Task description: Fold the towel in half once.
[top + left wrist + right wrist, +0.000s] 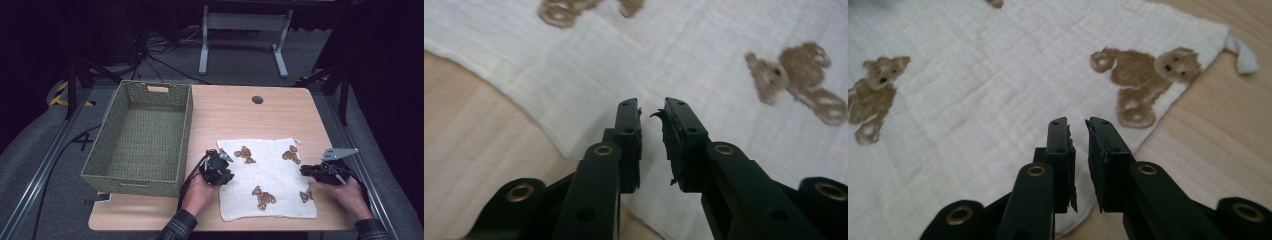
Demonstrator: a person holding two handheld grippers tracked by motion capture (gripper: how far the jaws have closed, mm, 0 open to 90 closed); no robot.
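The cloth looked thin, limp and light, best pinched at its edges; left tongs and right tongs stood slightly parted, empty.

I see the basket on the tabletop's left edge, reaching its far left corner. The cloth lies flat toward the near right corner, just beside the basket, my two grippers at its left and right edges.
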